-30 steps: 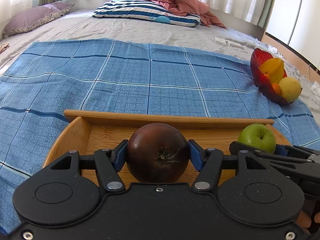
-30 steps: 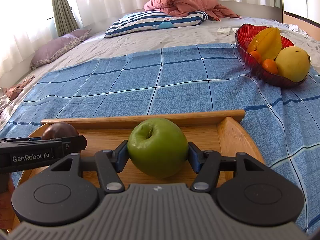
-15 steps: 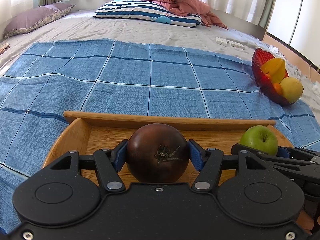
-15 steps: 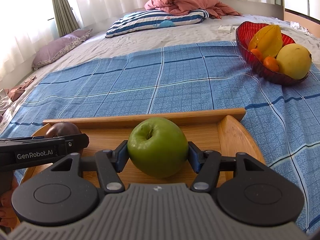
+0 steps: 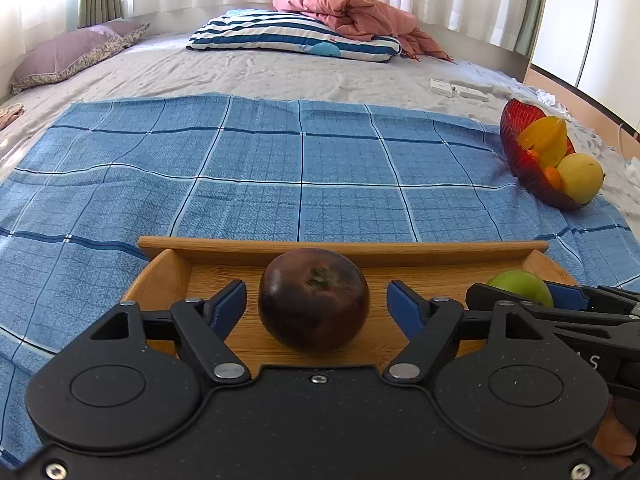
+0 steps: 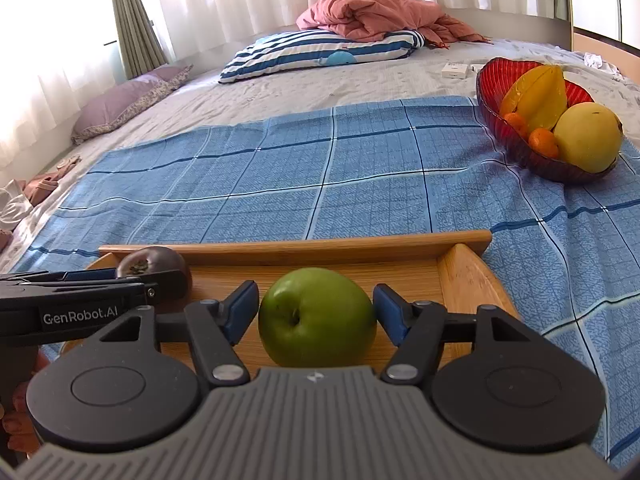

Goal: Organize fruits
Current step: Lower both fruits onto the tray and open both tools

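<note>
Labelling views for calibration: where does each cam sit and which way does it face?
Left wrist: on the left tongs, opening around the dark fruit in the tray; right tongs at its right edge.
Right wrist: on the right tongs, opening around the apple; left tongs and fingers at left.
Shared: tray, both fruits, blue cloth, red bowl, all facing the pillows.

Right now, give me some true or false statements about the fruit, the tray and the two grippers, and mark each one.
1. The green apple sits on the wooden tray. True.
2. The left gripper is clamped on the dark fruit. False: its jaws are opening, pads clear of it.
3. The red bowl is empty. False: it holds yellow and orange fruit.
4. The right gripper straddles the apple without squeezing it. True.
5. The tray rests on the blue checked cloth. True.
</note>
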Available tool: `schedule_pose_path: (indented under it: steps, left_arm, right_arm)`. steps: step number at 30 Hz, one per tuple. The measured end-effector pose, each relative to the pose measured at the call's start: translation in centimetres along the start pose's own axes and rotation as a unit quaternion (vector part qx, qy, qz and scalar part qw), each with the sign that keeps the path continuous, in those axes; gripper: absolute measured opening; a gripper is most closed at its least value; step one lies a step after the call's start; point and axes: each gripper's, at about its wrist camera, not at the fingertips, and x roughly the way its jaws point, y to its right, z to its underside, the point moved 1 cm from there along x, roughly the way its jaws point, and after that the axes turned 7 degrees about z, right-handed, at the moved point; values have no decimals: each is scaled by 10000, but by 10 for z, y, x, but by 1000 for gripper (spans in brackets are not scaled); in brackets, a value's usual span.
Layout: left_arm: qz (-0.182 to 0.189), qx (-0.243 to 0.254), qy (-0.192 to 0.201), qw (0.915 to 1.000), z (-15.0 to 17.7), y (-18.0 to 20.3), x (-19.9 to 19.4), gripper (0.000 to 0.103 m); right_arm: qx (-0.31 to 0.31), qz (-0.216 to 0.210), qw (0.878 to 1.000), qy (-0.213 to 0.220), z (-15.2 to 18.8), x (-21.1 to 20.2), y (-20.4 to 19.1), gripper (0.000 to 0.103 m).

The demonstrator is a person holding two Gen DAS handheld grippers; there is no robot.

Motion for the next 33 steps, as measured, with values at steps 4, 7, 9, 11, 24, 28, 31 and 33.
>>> schedule_pose_path:
  steps: [4,7,9,11,24,28,31,33]
  left_arm:
    - [-38,81,54,9999,2,2,-11,80]
    - [-54,127,89,9999,6,2,-20,85]
    - [-16,137,111,9998,9,1,-26,86]
    - [16,134,108,9999,12,1,-33,88]
    - [229,262,321,9989,42,6,-88,91]
    - [349,262,365,9984,52,9,-106,92]
    - [369,335,414,9979,59,13,-119,92]
    - [384,376,461,9975,63,16,-127,93]
  right_arm:
    - [-10,-11,10000,50,1,-7,0,79]
    - [-22,-12,10000,70,2,-13,-1,81]
    - [-28,-27,9999,92,3,-18,0,83]
    - [-44,-50,9999,125,5,-23,0,85]
    - [14,-199,9988,456,24,-66,2,93]
    - [-60,-195,9978,628,32,-83,2,94]
    - [-38,-228,9970,732,37,-96,3,95]
    - [7,-293,9965,783,40,-104,5,97]
